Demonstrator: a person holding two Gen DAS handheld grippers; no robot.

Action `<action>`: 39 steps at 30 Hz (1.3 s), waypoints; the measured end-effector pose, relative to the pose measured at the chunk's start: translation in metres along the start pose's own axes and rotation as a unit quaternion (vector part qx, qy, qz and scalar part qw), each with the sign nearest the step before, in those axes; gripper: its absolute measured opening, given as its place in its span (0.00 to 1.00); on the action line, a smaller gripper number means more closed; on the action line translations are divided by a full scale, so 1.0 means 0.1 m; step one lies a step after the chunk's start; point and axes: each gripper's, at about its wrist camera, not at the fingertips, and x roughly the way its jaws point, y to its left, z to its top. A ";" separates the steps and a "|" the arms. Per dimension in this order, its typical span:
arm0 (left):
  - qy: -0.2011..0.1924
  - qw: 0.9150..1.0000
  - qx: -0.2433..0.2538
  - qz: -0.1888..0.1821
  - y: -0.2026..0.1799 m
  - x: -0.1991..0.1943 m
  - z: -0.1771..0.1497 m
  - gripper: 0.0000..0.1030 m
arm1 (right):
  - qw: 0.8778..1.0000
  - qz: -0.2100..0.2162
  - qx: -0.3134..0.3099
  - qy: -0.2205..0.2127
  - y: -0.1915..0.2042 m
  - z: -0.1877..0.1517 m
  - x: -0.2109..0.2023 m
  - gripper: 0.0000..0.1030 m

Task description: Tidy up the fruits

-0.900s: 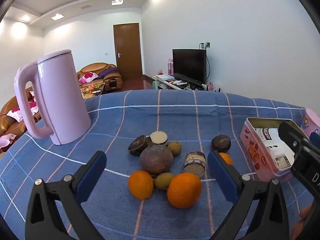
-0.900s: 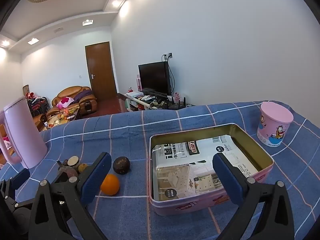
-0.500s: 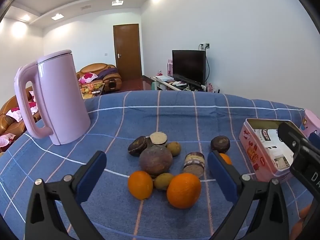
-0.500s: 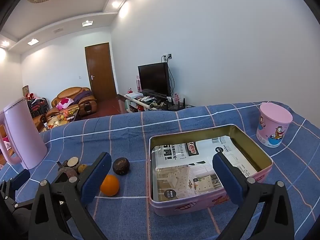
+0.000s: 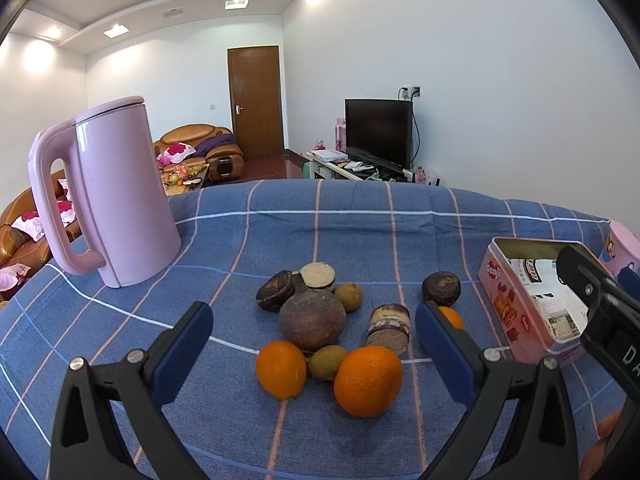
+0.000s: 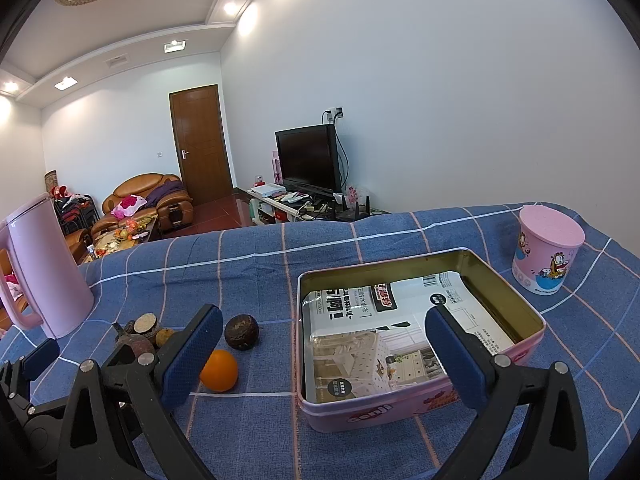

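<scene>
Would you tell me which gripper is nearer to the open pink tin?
Right. The right gripper hangs open directly over the pink tin, one finger above its inside. The left gripper is open off to its side, framing the fruit pile.

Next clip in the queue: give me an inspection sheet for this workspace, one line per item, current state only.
Surface: blue checked cloth covers the table.
Job's things: three oranges, nearest; dark round fruits, largest; small green-brown fruits; all loose on the cloth. Pink tin open, holds only printed paper.
Clutter: pink kettle, lidded pink cup, round layered snack cakes among the fruit.
Grippers: left gripper and right gripper open, holding nothing.
Cables: none on the table; cord behind the television.
Surroundings: living room, sofa, closed door.
</scene>
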 end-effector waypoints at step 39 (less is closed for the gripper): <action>0.002 1.000 0.000 -0.001 -0.01 0.01 -0.01 1.00 | 1.000 -0.001 0.000 0.001 0.00 -0.01 0.00 0.99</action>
